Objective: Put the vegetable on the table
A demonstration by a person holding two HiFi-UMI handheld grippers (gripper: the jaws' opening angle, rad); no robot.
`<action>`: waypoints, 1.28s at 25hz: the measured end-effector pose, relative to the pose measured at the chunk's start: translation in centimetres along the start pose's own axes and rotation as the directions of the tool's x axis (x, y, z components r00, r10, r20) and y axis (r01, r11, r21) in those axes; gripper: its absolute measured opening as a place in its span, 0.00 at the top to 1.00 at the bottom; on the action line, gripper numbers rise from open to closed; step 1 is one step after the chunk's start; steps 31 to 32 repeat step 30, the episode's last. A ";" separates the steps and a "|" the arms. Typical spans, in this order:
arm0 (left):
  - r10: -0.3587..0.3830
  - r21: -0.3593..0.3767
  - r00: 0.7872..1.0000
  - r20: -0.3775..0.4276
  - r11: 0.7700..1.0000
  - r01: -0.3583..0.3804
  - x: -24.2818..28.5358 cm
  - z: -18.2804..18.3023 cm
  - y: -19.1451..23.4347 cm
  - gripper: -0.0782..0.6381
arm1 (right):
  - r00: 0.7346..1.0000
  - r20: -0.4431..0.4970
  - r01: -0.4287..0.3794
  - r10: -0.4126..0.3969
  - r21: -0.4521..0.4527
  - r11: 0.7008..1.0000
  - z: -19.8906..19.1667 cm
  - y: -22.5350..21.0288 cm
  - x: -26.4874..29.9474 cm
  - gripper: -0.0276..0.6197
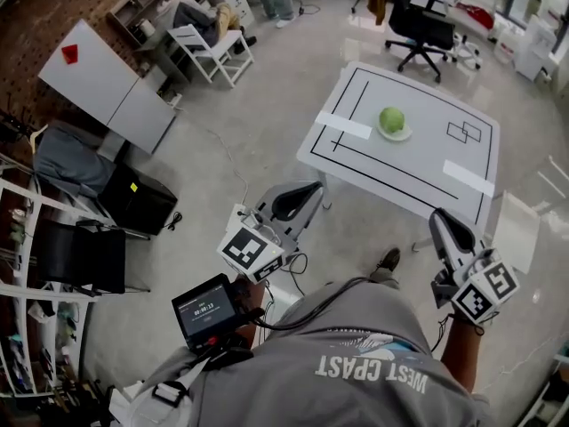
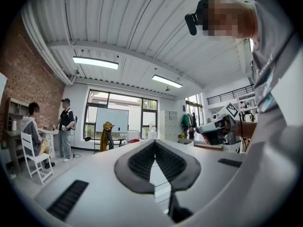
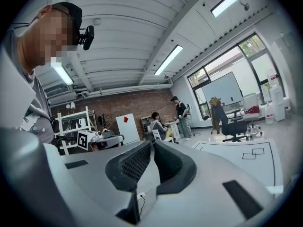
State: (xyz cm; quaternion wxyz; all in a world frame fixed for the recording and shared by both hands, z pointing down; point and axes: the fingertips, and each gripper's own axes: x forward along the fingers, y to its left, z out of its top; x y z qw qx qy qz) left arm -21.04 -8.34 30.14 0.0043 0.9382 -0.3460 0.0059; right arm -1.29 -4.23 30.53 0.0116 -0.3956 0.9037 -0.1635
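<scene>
One white table (image 1: 418,181) is recorded. It bears one green vegetable (image 1: 392,118), seated on one white plate (image 1: 396,135) in the far half of the top, inside the black border line and clear of every edge. Two white tape strips (image 1: 343,124) are noted on the top. Two grippers are held over open floor short of the near table edge: the left gripper (image 1: 302,198) and the right gripper (image 1: 444,225), both with jaws clenched and nothing between them. Bare floor is seen round the table. One office chair (image 1: 418,25) stands beyond the far edge.
</scene>
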 end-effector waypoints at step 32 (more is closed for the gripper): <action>-0.207 0.051 0.977 -0.058 0.976 0.210 5.8 -0.1 -31.9 0.88 | 0.990 -0.100 0.100 -0.098 0.019 0.995 -7.0 1.8 -32.7 0.95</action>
